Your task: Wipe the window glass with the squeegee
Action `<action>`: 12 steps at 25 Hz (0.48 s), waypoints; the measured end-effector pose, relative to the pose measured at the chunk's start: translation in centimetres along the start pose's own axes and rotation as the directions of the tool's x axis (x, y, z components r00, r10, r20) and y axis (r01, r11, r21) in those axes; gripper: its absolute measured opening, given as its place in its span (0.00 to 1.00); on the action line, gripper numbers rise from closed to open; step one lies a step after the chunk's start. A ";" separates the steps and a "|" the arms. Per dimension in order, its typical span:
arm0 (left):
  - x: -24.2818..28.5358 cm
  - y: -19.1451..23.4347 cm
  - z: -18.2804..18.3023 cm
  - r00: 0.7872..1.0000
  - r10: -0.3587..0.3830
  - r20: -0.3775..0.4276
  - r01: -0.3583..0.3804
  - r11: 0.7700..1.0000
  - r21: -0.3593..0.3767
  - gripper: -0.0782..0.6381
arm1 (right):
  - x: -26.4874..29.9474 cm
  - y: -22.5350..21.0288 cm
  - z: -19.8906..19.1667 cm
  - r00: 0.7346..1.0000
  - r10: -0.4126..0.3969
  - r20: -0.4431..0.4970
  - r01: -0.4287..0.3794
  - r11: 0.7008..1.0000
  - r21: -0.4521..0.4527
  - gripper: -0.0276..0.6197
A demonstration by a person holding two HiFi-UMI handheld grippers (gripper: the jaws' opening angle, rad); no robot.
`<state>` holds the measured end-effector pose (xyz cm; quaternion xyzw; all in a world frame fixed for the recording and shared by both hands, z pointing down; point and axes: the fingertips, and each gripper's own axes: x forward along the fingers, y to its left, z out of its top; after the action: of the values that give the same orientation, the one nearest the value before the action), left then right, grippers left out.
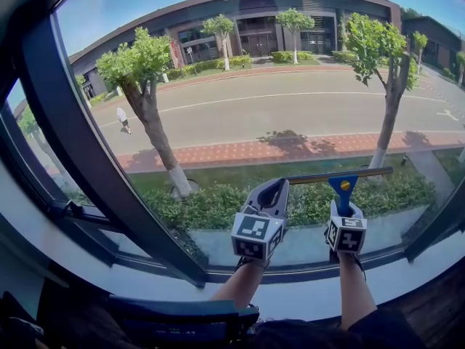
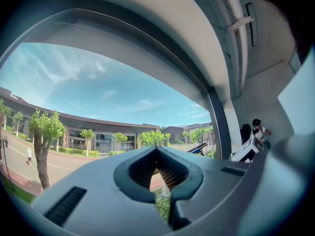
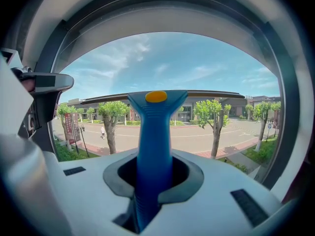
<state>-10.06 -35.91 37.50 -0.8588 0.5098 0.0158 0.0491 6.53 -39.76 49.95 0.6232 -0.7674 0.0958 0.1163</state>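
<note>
Low on the window glass (image 1: 276,100), just above its bottom edge, that's where the squeegee (image 1: 343,184) sits right now, blade level across the pane, blue handle pointing down into my right tool (image 1: 344,208). That tool is clenched firmly round the handle, yellow button showing above the jaws. My left tool (image 1: 270,195) is pinched closed on nothing at all, held up just beside the blade's left end.

How far along? Hard call. The glass looks clear everywhere, no suds, no streaks I can pick out, so I can't say which strips are wiped. With the blade this low, I'd judge plenty of pane above is left to cover.

Watch the dark frame bar (image 1: 80,158) slanting along the glass's left side: it bounds any sideways pull. And my idle left tool crowds the blade end. Beyond the glass, trees, a road, a walker (image 1: 123,118).
</note>
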 end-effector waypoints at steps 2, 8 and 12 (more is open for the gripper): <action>-0.1 0.1 0.1 1.000 0.003 0.001 -0.003 1.000 -0.001 0.11 | 0.0 0.0 0.0 1.000 0.000 -0.002 0.000 1.000 -0.001 0.16; -0.2 0.1 -0.6 1.000 0.001 -0.010 -0.001 1.000 -0.012 0.11 | -0.1 -0.4 -0.1 1.000 0.001 -0.011 -0.001 1.000 0.001 0.16; -0.3 0.0 -0.6 1.000 -0.007 -0.011 0.007 1.000 -0.016 0.11 | -0.4 -0.4 0.3 1.000 0.001 -0.015 -0.001 1.000 0.004 0.16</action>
<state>-10.22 -35.74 38.09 -0.8609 0.5070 0.0149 0.0393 6.98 -39.54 49.50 0.6221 -0.7668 0.1021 0.1209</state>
